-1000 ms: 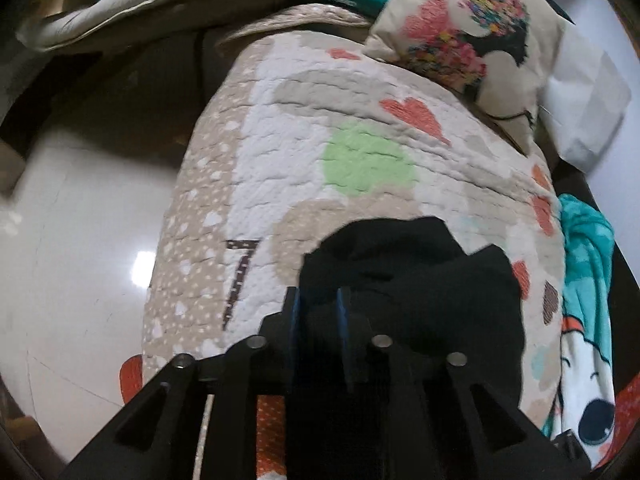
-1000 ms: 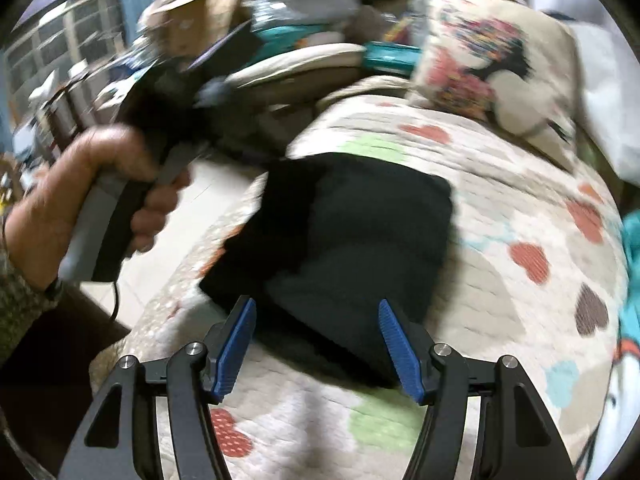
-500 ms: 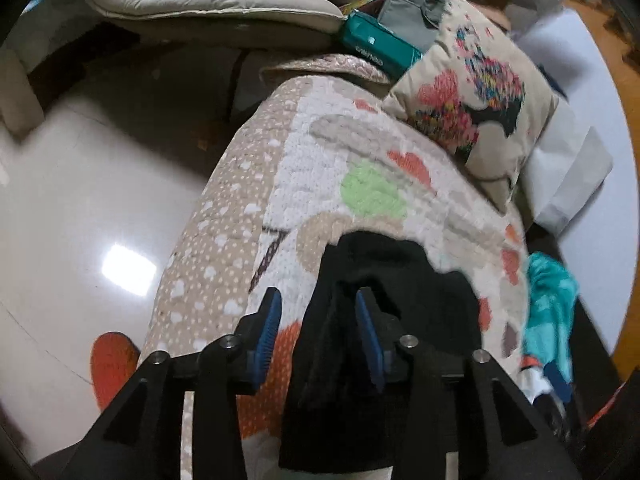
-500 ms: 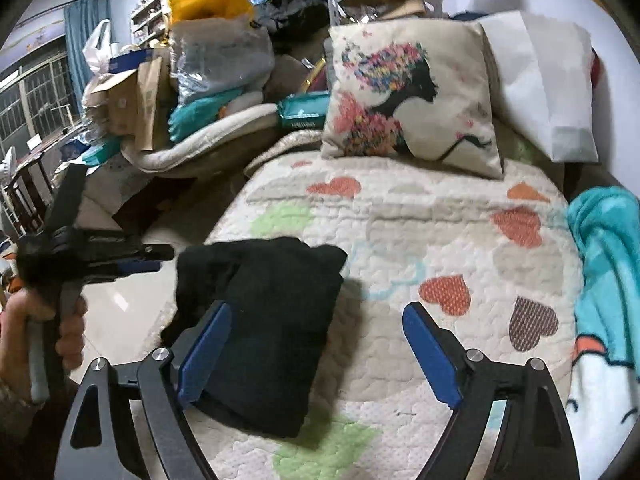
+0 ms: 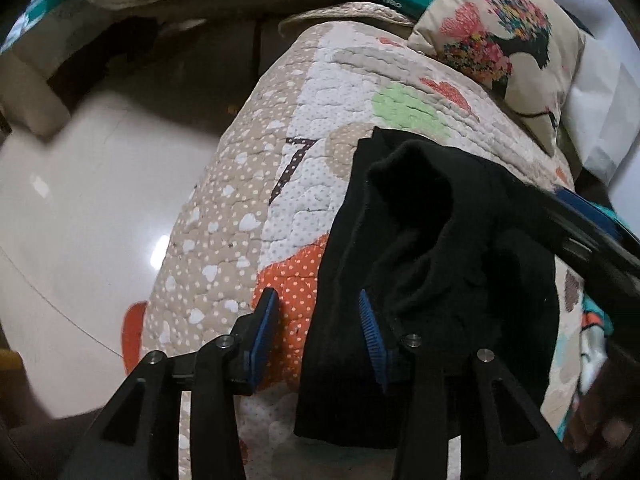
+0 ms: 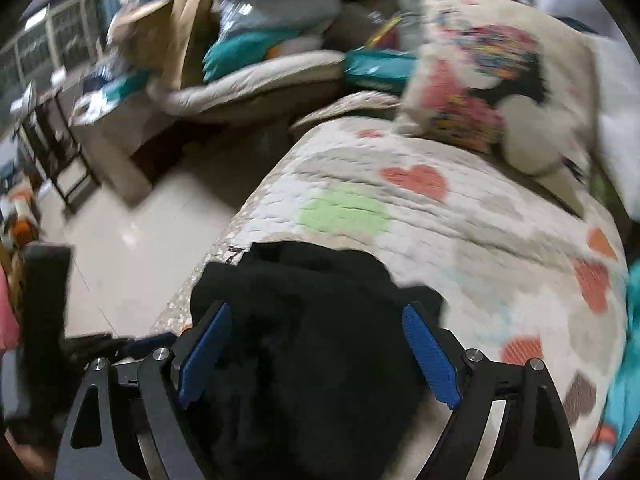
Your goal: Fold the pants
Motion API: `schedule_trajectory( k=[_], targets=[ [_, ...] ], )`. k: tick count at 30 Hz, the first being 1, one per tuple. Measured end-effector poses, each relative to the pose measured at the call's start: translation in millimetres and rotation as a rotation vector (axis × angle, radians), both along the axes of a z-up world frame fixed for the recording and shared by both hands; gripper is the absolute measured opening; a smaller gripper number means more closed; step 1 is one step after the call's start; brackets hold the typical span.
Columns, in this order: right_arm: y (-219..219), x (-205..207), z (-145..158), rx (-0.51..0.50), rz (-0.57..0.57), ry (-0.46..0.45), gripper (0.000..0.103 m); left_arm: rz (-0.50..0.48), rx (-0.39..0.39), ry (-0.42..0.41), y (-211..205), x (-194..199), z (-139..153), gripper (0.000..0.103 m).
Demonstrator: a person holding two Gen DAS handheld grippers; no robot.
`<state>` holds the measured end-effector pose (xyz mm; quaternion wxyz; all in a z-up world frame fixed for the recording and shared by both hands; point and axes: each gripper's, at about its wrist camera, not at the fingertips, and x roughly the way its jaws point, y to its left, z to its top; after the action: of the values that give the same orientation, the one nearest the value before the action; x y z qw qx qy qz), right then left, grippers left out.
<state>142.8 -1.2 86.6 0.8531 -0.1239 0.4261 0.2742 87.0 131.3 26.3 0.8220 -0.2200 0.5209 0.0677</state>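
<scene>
The black pants lie folded in a bundle on the heart-patterned quilt near its left edge. My left gripper is open, its jaws straddling the bundle's left edge without holding it. My right gripper is open wide, low over the black pants, with the cloth between its blue pads. The right gripper's arm shows at the right in the left wrist view. The right wrist view is motion-blurred.
A printed cushion and a white pillow sit at the quilt's far end. A teal cloth lies at the right. The glossy floor drops off left of the quilt. Boxes and bedding pile up behind.
My left gripper opened wider and moved closer to the bundle's left edge. My right gripper dropped down and forward onto the pants, which now lie between its pads.
</scene>
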Motion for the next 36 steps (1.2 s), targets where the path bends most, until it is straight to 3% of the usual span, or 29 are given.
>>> schedule_trajectory(
  k=[5, 6, 9, 12, 16, 19, 24, 28, 30, 36],
  targets=[
    [42.6, 41.1, -39.6, -0.162, -0.002, 0.114, 0.094, 0.009, -0.033, 0.012, 3.2, 2.3, -4.5, 0.045],
    [46.2, 48.2, -47.3, -0.174, -0.006, 0.15, 0.099, 0.008, -0.034, 0.013, 3.3, 2.4, -4.7, 0.045],
    [53.2, 58.5, -55.6, -0.186, -0.003, 0.223, 0.101, 0.007, -0.039, 0.015, 4.5, 2.5, -4.2, 0.045],
    [36.9, 57.6, -28.4, -0.071, 0.0, 0.199, 0.1, 0.01, -0.069, -0.005, 8.0, 1.1, 1.2, 0.045],
    [-20.3, 49.8, 10.2, 0.077, -0.082, 0.16, 0.1, 0.052, -0.155, -0.074, 21.5, -1.1, 14.3, 0.045],
    [-65.8, 39.8, 19.9, 0.139, -0.137, 0.158, 0.1, 0.068, -0.213, -0.137, 28.2, 0.7, 24.5, 0.045],
    [-124.4, 28.1, 1.4, 0.318, -0.222, 0.251, 0.099, -0.007, -0.287, -0.171, 16.3, 14.5, 29.7, 0.052],
    [-142.7, 23.9, -25.2, 0.477, -0.256, 0.372, 0.095, -0.053, -0.252, -0.102, 2.6, 27.5, 15.1, 0.052],
    [-141.8, 22.8, -37.8, 0.531, -0.257, 0.42, 0.092, -0.047, -0.252, -0.087, 3.1, 29.7, 9.2, 0.058],
    [-118.1, 26.3, -61.4, 0.517, -0.223, 0.466, 0.091, -0.034, -0.289, -0.043, 8.6, 32.3, -5.3, 0.076]
  ],
)
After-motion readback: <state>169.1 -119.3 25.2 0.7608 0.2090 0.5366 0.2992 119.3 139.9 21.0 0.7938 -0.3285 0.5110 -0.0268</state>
